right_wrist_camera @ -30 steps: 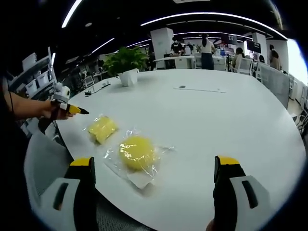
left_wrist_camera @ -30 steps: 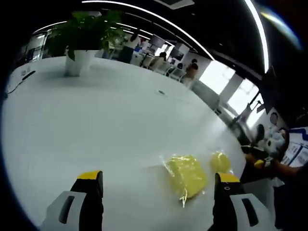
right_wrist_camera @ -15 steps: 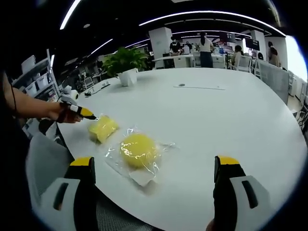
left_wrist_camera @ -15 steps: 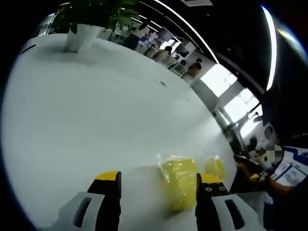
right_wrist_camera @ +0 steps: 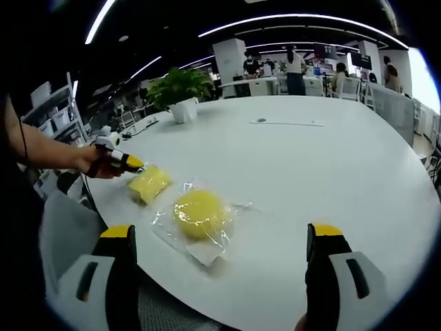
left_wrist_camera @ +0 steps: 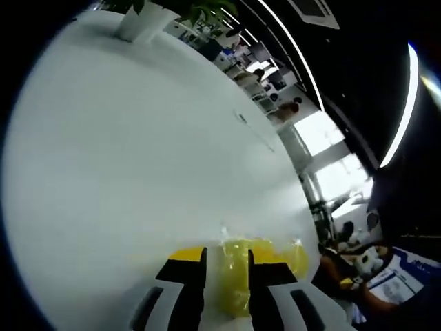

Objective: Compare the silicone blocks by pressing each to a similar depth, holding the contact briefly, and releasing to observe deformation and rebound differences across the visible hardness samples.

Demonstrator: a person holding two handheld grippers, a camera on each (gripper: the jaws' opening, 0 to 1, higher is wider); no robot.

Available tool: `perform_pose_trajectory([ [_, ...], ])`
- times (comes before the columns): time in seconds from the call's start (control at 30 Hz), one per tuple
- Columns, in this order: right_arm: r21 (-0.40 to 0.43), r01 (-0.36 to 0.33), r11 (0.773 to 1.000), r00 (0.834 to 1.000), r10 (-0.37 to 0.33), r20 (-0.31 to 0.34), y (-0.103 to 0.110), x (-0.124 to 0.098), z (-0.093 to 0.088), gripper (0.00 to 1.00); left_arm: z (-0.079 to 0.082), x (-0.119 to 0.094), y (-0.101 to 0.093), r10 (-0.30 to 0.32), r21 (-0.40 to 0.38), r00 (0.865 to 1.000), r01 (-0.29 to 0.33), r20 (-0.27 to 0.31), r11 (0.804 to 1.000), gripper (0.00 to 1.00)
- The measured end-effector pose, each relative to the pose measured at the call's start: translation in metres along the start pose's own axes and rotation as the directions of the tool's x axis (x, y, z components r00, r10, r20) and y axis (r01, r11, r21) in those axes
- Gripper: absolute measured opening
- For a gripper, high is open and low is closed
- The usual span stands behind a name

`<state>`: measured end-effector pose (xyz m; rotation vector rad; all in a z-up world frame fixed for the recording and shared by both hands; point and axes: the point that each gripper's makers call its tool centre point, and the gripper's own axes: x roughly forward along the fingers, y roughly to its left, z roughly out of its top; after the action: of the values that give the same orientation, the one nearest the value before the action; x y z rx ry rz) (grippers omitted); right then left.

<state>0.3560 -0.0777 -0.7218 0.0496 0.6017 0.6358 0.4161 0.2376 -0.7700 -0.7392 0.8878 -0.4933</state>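
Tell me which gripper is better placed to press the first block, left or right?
Left. The left gripper has its tips at the edge of the smaller yellow block, jaws nearly closed. The right gripper hangs wide open, back from the round yellow block, touching nothing.

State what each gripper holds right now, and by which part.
Right gripper holds nothing, jaws wide. Left gripper, jaws nearly closed, is at the flat yellow block's edge; whether it grips cannot be told.

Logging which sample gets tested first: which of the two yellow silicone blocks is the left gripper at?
The flat squarish block, farther from the right gripper's camera. The left gripper has its tip at its edge; the round domed block lies apart, untouched.
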Motion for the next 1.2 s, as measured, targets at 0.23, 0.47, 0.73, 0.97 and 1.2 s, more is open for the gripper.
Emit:
perform_pose_trajectory([
  [0.23,-0.004,-0.01,1.0,1.0,0.01,-0.011,0.002,0.002,-0.003,0.96,-0.004,0.005,0.002,0.013,-0.035,1.0,-0.014,-0.02,0.999,0.15],
  [0.47,0.0,-0.011,1.0,1.0,0.011,-0.004,0.0,0.002,0.0,0.96,0.004,0.005,0.001,-0.03,-0.176,0.998,0.038,0.048,0.984,0.07],
  [0.73,0.006,-0.013,1.0,1.0,0.013,-0.015,0.002,-0.001,-0.008,0.96,-0.002,0.008,-0.007,-0.074,-0.169,0.997,0.08,0.037,0.982,0.06],
  [0.97,0.004,-0.014,1.0,1.0,0.014,-0.018,0.002,-0.004,-0.009,0.96,-0.014,0.011,-0.015,-0.099,-0.118,0.995,0.096,-0.023,0.988,0.0],
  [1.2,0.0,-0.013,1.0,1.0,0.013,-0.004,-0.001,-0.002,0.0,0.96,-0.017,0.007,-0.016,-0.087,-0.022,0.996,0.086,-0.021,0.996,0.0],
])
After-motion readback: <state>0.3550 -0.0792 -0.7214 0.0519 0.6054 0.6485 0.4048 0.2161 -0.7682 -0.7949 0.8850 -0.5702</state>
